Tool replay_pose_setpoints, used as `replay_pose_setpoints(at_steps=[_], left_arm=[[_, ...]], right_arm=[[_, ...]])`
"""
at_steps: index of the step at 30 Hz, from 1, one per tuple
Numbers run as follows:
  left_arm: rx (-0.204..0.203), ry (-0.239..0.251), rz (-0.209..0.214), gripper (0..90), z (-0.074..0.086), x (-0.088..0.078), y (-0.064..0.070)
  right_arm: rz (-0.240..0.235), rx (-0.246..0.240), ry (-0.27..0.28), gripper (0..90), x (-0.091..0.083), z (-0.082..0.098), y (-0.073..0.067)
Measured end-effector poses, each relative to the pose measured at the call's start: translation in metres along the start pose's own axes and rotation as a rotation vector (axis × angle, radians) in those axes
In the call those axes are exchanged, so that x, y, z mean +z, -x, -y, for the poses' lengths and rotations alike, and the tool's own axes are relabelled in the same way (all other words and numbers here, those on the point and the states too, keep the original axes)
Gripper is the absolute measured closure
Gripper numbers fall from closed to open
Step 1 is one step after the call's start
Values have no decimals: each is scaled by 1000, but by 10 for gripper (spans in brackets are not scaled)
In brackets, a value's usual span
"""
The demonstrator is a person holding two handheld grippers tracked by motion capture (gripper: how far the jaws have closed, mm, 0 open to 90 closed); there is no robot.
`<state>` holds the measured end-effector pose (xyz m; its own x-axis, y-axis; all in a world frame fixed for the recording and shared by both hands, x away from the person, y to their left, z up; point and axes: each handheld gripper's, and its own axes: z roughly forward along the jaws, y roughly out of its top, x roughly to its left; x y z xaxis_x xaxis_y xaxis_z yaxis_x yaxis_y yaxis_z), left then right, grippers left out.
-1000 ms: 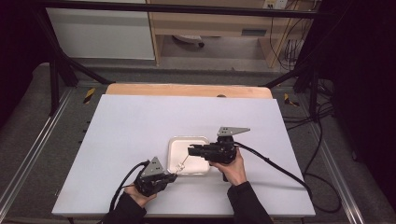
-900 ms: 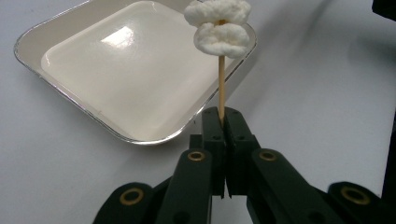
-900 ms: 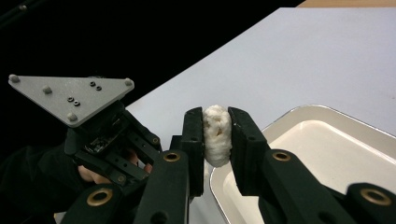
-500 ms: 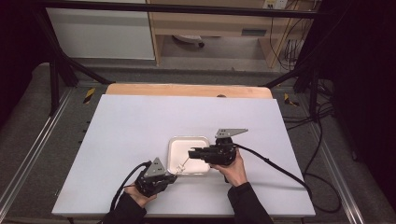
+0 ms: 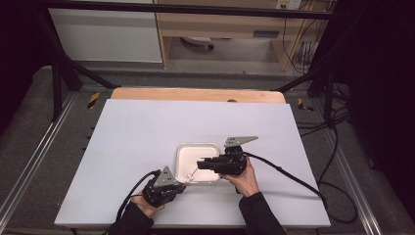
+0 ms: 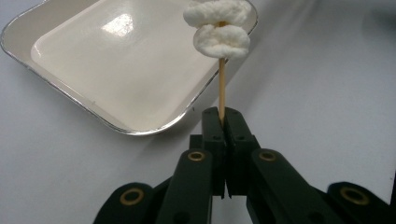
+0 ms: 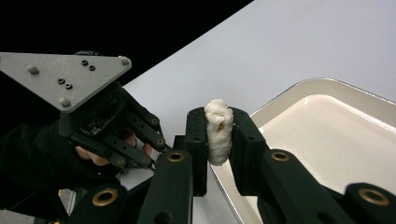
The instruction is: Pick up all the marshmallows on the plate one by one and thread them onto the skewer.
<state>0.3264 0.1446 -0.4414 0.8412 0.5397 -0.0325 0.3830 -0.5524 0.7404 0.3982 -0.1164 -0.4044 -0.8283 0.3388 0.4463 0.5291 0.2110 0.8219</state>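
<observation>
My left gripper is shut on the lower end of a thin wooden skewer. Two white marshmallows sit on the skewer, above the corner of a white tray. In the high view the left gripper is by the tray's near left corner, and the skewer slants up to my right gripper over the tray. The right gripper is shut on a marshmallow; a brown skewer tip shows in its face.
The tray lies near the front middle of a white table. A wooden strip runs along the far edge. Black cables trail from both grippers toward the near edge. Metal frame rails flank the table.
My right gripper has shifted slightly toward the near edge, closer to the left gripper. The left gripper has held still with the skewer.
</observation>
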Motion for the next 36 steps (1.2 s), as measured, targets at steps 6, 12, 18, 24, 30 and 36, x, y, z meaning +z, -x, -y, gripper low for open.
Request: replay_pose_setpoints(at_steps=[6,12,18,24,30,36], left_arm=[[-6,12,6,884,0,-1,0],[-2,4,7,885,0,0,1],[1,2,4,885,0,0,1],[1,5,8,885,0,0,1],[4,13,10,884,-1,-1,2],[5,14,10,885,-1,-1,2]], right_arm=[[-15,9,14,794,-1,3,1],[-15,9,12,796,0,6,1],[-15,11,4,797,0,7,1],[-17,10,5,798,1,9,1],[-23,6,7,797,1,8,0],[-22,11,4,797,1,9,0]])
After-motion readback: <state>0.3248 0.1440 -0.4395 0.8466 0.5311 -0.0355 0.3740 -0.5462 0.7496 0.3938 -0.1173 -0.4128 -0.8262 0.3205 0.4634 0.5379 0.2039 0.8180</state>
